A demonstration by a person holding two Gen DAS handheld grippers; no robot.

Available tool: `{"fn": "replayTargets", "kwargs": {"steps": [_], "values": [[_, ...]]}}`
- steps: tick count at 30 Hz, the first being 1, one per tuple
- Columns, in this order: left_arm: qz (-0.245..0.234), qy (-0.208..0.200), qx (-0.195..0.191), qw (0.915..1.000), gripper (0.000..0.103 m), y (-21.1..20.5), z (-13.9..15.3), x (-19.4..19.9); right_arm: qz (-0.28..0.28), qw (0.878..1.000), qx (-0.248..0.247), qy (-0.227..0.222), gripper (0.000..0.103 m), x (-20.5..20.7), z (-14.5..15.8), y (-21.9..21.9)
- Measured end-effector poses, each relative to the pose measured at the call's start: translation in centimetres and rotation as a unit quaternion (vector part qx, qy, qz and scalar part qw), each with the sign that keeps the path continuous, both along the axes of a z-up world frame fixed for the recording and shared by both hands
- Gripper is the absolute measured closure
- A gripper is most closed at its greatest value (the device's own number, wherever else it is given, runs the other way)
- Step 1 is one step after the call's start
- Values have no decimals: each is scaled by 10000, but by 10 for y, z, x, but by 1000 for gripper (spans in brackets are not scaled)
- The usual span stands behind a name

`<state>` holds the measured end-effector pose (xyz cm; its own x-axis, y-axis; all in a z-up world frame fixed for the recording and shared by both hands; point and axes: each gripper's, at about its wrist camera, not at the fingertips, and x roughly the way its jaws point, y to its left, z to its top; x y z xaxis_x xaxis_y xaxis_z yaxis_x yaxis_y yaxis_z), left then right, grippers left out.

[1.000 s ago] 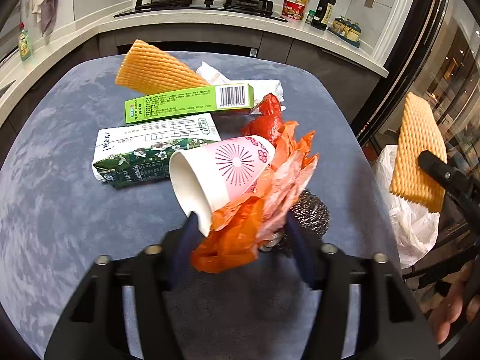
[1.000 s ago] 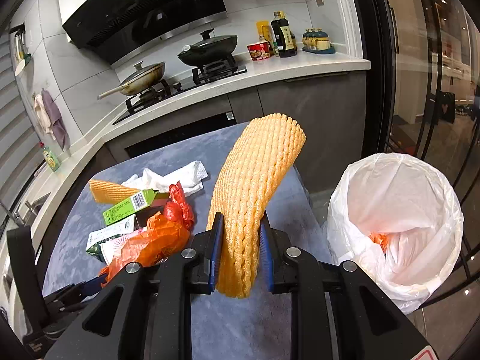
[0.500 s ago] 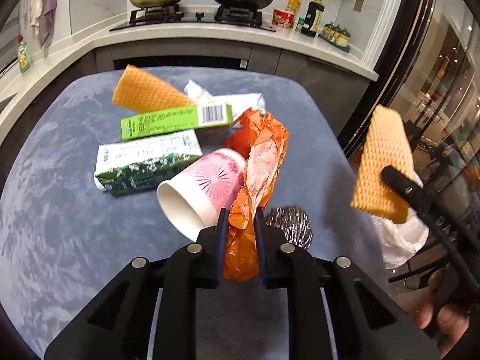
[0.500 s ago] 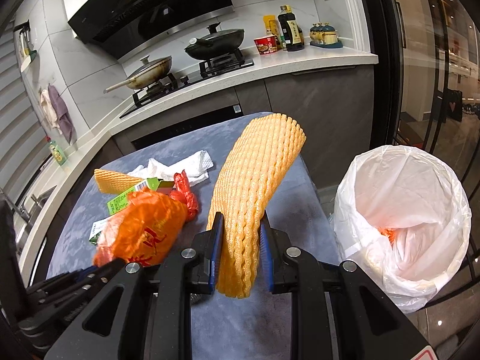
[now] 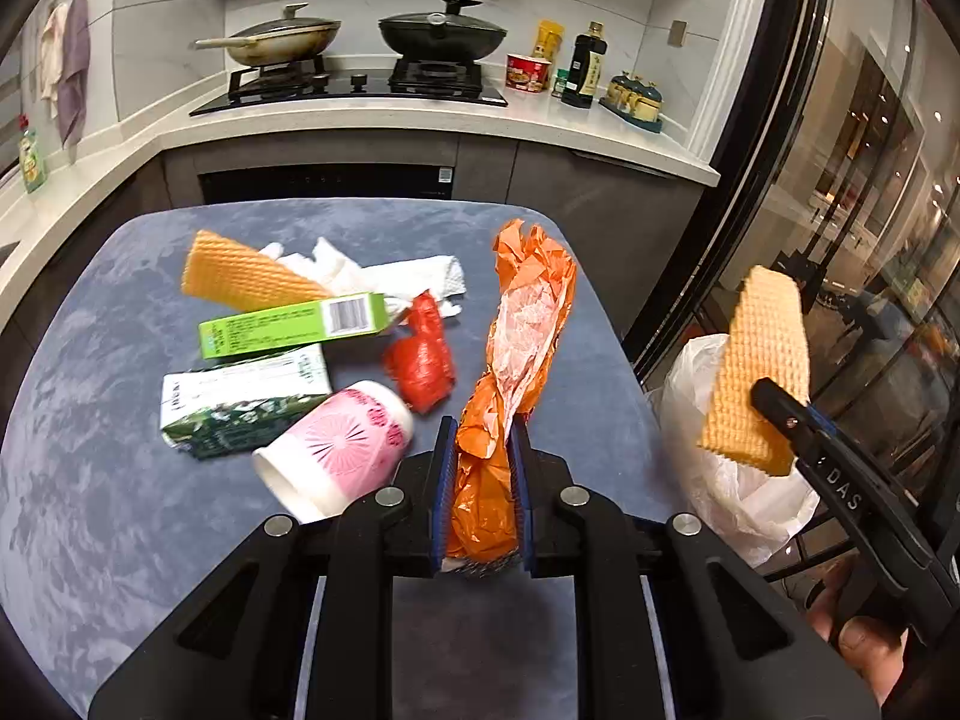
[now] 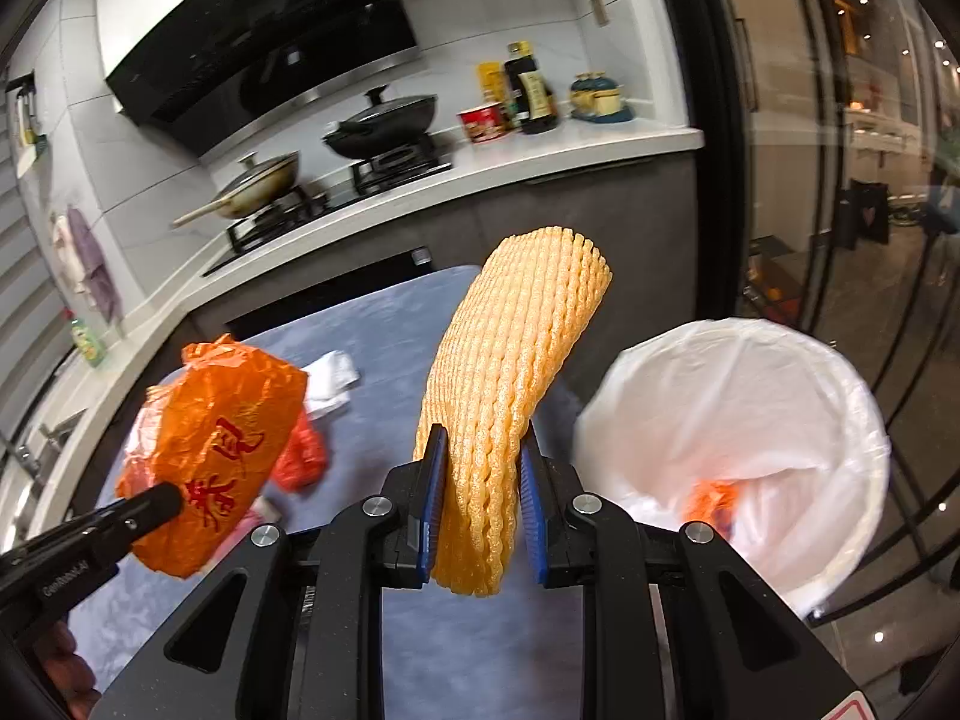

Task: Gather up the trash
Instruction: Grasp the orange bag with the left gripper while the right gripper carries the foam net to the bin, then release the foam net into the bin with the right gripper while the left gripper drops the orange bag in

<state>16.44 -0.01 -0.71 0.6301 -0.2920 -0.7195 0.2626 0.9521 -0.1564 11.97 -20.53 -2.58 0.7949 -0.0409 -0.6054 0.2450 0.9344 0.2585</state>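
My left gripper (image 5: 480, 444) is shut on an orange plastic bag (image 5: 522, 336) and holds it up above the blue-grey table (image 5: 90, 480); the bag also shows in the right wrist view (image 6: 216, 450). My right gripper (image 6: 480, 456) is shut on a yellow foam net sleeve (image 6: 510, 372), held beside the table's right edge, left of the white-lined trash bin (image 6: 738, 420). The sleeve (image 5: 756, 366) and the bin liner (image 5: 720, 468) show at the right of the left wrist view.
On the table lie a pink paper cup (image 5: 336, 450), a green-white carton (image 5: 240, 396), a green box (image 5: 288, 324), a second foam sleeve (image 5: 240, 276), white tissue (image 5: 384, 276) and a red wrapper (image 5: 420, 360). A kitchen counter with a stove (image 5: 354, 84) stands behind.
My left gripper closed on the orange bag and lifted it off the table. My right gripper has moved toward the bin with the sleeve.
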Motion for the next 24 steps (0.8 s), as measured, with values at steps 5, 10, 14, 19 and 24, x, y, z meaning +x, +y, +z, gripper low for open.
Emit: {"fn": "replayTargets", "kwargs": {"steps": [5, 10, 14, 19, 24], "values": [[-120, -16, 43, 9999, 87, -23, 0, 4, -321, 9993, -187, 97, 82, -3, -7, -28], [-305, -39, 118, 9995, 87, -43, -1, 4, -726, 9968, -116, 298, 82, -9, -25, -67], [-454, -22, 136, 9989, 87, -61, -3, 4, -947, 9943, -28, 483, 81, -17, -41, -88], [-621, 4, 167, 9979, 87, -81, -6, 2, -1017, 9924, -66, 687, 76, -15, -56, -97], [-705, -3, 220, 9973, 87, -92, -6, 2, -1098, 9905, -173, 812, 72, -12, -67, -100]]}}
